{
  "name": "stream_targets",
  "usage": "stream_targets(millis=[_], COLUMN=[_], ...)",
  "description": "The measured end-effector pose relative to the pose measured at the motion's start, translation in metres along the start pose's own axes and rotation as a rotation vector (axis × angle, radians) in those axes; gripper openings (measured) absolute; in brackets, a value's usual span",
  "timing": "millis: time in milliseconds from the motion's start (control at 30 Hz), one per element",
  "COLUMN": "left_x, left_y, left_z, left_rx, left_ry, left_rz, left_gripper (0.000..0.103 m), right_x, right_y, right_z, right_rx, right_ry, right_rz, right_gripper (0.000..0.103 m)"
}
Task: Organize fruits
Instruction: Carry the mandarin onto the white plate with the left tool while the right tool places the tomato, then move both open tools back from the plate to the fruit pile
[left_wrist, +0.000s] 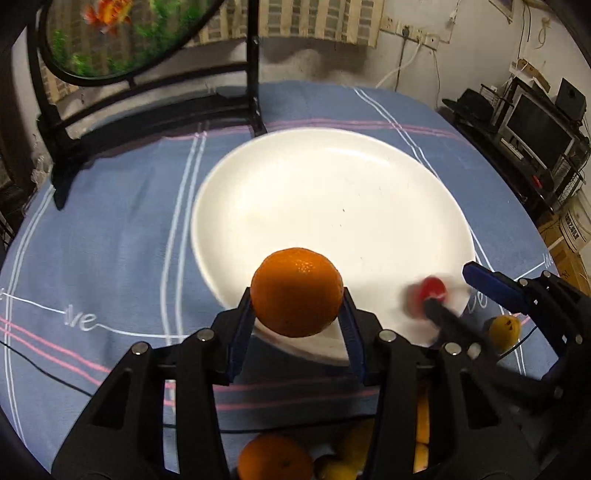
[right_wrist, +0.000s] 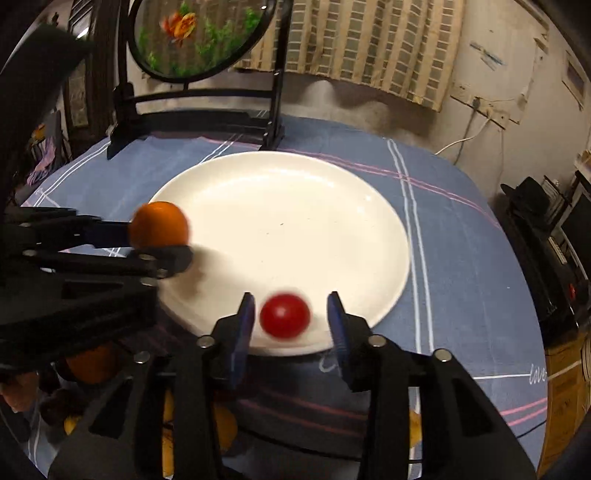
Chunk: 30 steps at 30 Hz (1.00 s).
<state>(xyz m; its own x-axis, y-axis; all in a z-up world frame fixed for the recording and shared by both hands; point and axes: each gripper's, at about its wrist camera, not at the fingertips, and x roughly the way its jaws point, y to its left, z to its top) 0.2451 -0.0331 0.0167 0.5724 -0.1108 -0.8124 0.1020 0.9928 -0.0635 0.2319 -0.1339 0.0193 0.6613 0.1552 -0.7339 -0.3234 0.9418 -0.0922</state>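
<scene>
A large white plate (left_wrist: 332, 184) lies on the blue striped tablecloth; it also shows in the right wrist view (right_wrist: 288, 206). My left gripper (left_wrist: 297, 295) is shut on an orange (left_wrist: 297, 291) and holds it over the plate's near rim; the orange shows in the right wrist view (right_wrist: 159, 224) at the plate's left edge. My right gripper (right_wrist: 291, 317) is open, with a small red fruit (right_wrist: 284, 314), blurred, between its fingers without touching them, over the plate's near edge. The same red fruit (left_wrist: 428, 293) shows blurred in the left wrist view.
A black stand with a round fish picture (right_wrist: 199, 37) stands at the table's back. More oranges (left_wrist: 273, 461) and yellow fruits (left_wrist: 504, 328) lie near the table's front edge below the grippers. A dark cable (left_wrist: 44, 369) crosses the cloth. Shelves with a monitor (left_wrist: 535, 136) stand right.
</scene>
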Motion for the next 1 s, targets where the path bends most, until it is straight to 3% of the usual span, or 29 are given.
stream_targets(millis=[33, 67, 100, 267, 600, 867, 1000], left_x=[0.0, -0.002, -0.005, -0.031, -0.074, -0.091, -0.084], left_y=[-0.002, -0.002, -0.004, 0.001, 0.032, 0.042, 0.039], left_z=[-0.001, -0.002, -0.003, -0.019, -0.08, -0.119, -0.128], left_rx=[0.006, 0.012, 0.019, 0.039, -0.044, -0.063, -0.037], left_ry=[-0.008, -0.024, -0.044, -0.092, -0.107, -0.118, -0.072], left_rz=[0.002, 0.011, 0.028, 0.056, 0.093, 0.069, 0.047], left_gripper=[0.055, 0.064, 0.067, 0.068, 0.073, 0.077, 0.077], right_x=[-0.001, -0.004, -0.006, -0.024, -0.065, -0.077, -0.082], right_y=[0.0, 0.0, -0.001, -0.011, -0.029, -0.026, -0.02], right_z=[-0.001, -0.003, -0.005, -0.016, -0.065, -0.101, -0.102], right_rx=[0.007, 0.014, 0.021, 0.089, 0.222, 0.224, 0.173], right_ry=[-0.005, -0.017, -0.026, -0.008, -0.006, -0.002, 0.029], right_rz=[-0.004, -0.009, -0.011, 0.006, 0.022, 0.075, 0.05], right_gripper=[0.058, 0.059, 0.059, 0.059, 0.059, 0.059, 0.059])
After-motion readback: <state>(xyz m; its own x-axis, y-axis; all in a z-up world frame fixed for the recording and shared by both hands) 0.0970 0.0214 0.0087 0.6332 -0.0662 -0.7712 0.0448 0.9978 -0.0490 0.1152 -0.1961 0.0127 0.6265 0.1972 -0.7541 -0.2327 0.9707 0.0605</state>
